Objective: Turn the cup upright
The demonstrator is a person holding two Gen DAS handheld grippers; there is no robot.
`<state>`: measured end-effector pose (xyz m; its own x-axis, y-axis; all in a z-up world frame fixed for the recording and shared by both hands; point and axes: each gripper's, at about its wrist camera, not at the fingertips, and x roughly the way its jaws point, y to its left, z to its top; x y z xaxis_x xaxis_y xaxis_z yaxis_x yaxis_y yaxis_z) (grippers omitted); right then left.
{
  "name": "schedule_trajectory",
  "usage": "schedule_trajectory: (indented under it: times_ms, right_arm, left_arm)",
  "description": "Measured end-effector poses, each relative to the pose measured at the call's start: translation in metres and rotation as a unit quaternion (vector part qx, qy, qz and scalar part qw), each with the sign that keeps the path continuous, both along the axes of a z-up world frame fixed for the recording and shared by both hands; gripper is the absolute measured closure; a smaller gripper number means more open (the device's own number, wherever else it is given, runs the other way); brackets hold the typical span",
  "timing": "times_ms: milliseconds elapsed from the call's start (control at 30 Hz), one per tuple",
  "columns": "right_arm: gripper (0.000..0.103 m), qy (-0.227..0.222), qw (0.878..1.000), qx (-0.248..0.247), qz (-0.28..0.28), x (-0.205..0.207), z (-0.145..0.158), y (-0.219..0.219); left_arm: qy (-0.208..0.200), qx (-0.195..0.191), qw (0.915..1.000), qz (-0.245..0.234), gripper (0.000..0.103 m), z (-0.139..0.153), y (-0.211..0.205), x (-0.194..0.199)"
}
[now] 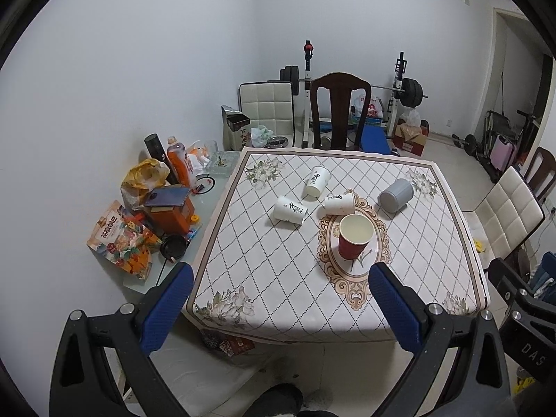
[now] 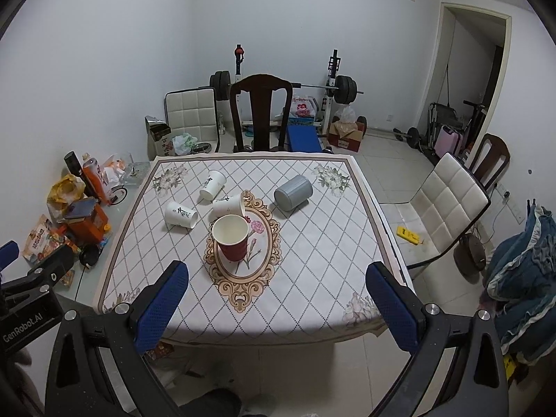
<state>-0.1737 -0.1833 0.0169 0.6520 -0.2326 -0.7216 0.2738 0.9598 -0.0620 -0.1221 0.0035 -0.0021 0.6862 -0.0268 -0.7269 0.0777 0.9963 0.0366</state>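
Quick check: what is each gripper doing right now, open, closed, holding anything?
Left gripper: open, holding nothing, back from the table edge.
Right gripper: open, holding nothing, also short of the cups.

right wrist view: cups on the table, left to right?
White cup on its side → second white cup on its side → third white cup on its side, directly behind the upright red cup → grey cup on its side.
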Motion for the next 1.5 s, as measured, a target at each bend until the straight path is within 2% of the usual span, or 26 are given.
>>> schedule_trajectory:
  times_ms: [600, 1500]
  right_arm:
    - [0.0, 0.016, 1.0, 0.007, 0.002, 0.0, -0.013, -0.001]
    - [0.0, 0.025, 1.0, 0.012, 0.005, 0.003, -0.022, 0.009]
  left_arm:
    - [0.017, 0.002, 0.9998, 0.001, 0.0, -0.009, -0.001, 0.003]
    - [0.018, 0.003, 0.9998, 0.0, 0.0, -0.008, -0.001, 0.003]
